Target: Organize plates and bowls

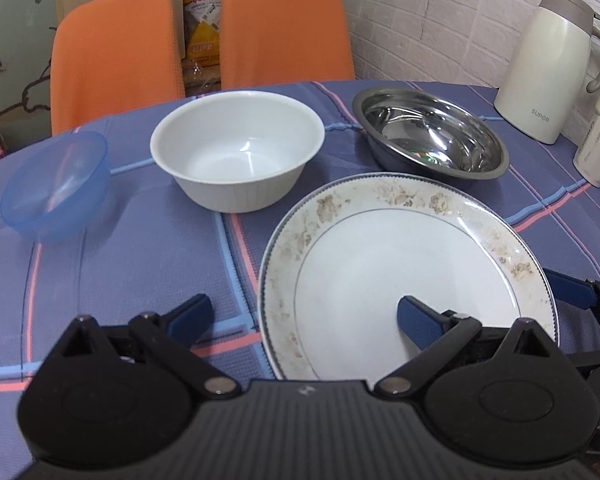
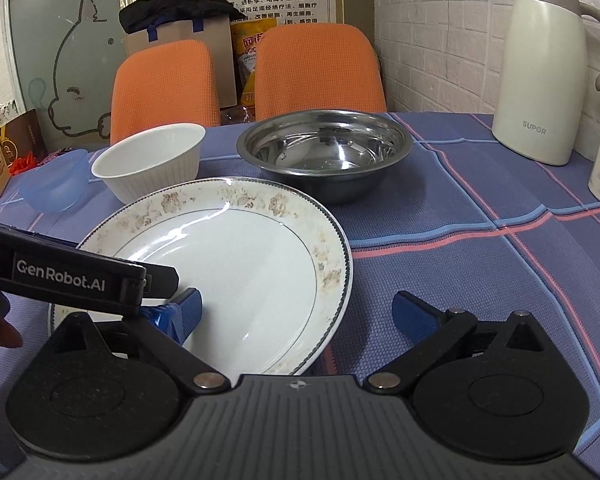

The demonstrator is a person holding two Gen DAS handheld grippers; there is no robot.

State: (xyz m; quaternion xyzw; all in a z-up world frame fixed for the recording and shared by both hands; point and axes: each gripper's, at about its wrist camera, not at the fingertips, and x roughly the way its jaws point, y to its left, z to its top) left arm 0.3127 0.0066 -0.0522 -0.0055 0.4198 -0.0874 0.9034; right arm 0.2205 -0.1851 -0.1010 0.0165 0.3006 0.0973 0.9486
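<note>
Both hand-held grippers stand wide and empty over the near edge of the floral plate (image 1: 404, 280): the left hand-held gripper (image 1: 304, 312) straddles its left rim, the right hand-held gripper (image 2: 296, 308) its right rim. Both seem equally near it. On the counter (image 2: 480, 280) beyond lie the white bowl (image 1: 236, 152), steel bowl (image 2: 324, 152) and, far left, the blue bowl (image 1: 56, 184).
</note>
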